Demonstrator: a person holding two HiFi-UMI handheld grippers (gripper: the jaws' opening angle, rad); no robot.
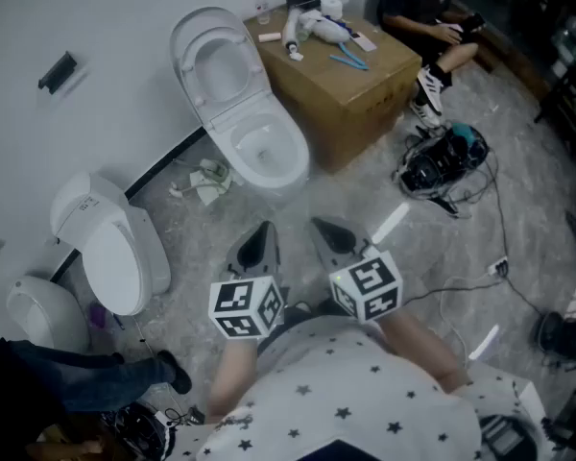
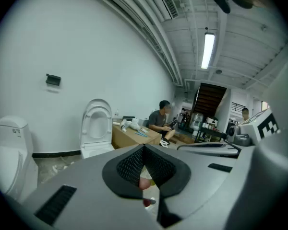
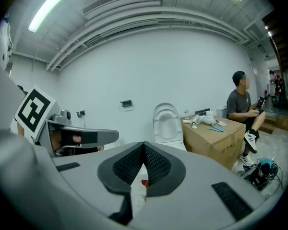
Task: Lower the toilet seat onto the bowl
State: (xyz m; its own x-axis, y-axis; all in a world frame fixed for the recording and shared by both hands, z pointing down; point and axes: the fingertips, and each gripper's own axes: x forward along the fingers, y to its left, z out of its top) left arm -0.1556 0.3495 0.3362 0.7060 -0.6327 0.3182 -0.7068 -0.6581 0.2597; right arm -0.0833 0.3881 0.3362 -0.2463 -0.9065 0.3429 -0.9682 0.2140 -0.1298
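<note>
The toilet seat point(image 1: 211, 60) stands raised against the wall above the bowl point(image 1: 269, 152), well ahead of the left gripper point(image 1: 262, 238) and right gripper point(image 1: 324, 233), both closed and empty. A cardboard box point(image 1: 350, 89) crowds the bowl's right side, apparently touching. A second toilet point(image 1: 115, 253) stands left and cabled gear point(image 1: 442, 161) lies right, leaving open floor point(image 1: 298, 205) between.
</note>
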